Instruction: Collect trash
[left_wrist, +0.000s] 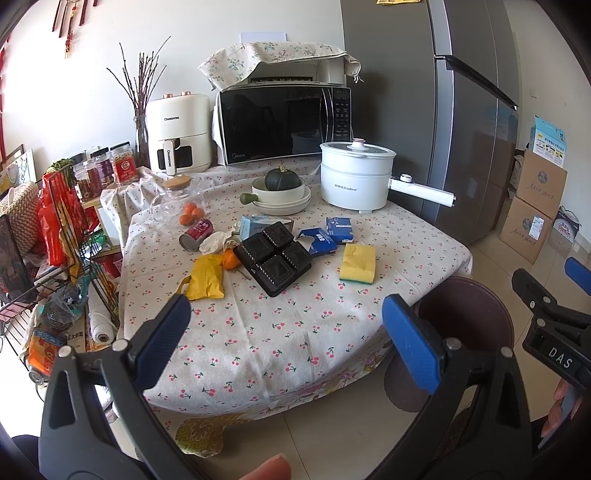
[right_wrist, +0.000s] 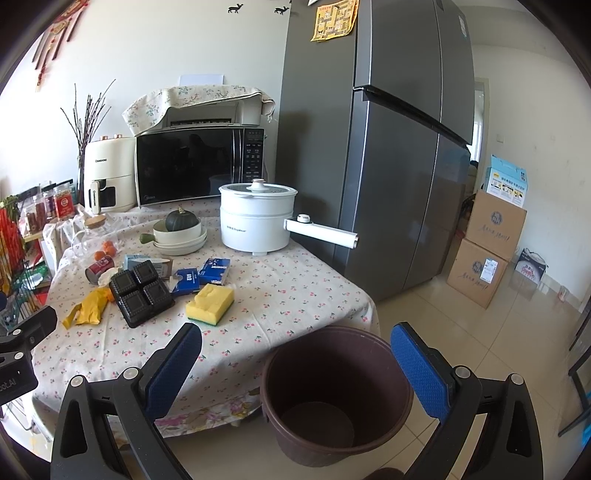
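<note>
Left tool (left_wrist: 286, 328) spread wide, nothing between the blue pads (left_wrist: 164, 341), hanging over the near edge of the counter (left_wrist: 258, 332). Right tool (right_wrist: 295, 363) likewise spread wide and holding nothing, poised above the floor at the counter's near right corner, with part of it visible at the right edge of the left wrist view.

Directly ahead of and below the right tool: brown bin (right_wrist: 334, 391), on the tiled floor, touching or just beside the hanging tablecloth, with no trash visible inside.

Ahead of the left tool, on the cherry-print cloth: crumpled yellow wrapper (left_wrist: 205, 277), closest and slightly left. Just beyond it, a small orange (left_wrist: 229, 258) touching the black four-cell plastic tray (left_wrist: 273, 254). Right of the tray, a yellow sponge (left_wrist: 357, 263). Beyond the tray, two blue tissue packs (left_wrist: 328, 232), one torn open, and a pale blue carton (left_wrist: 255, 225). Left of those, a crumpled white tissue (left_wrist: 216, 242) against a red can (left_wrist: 196, 233) lying on its side.

Farther back: glass jar (left_wrist: 177, 201) with a wooden lid, stacked cream bowls (left_wrist: 284, 199) carrying a dark green squash (left_wrist: 282, 180), white electric pot (left_wrist: 354, 177). Farthest away, against the wall: microwave (left_wrist: 282, 123), air fryer (left_wrist: 179, 133), grey fridge (right_wrist: 391, 147) to the right.
</note>
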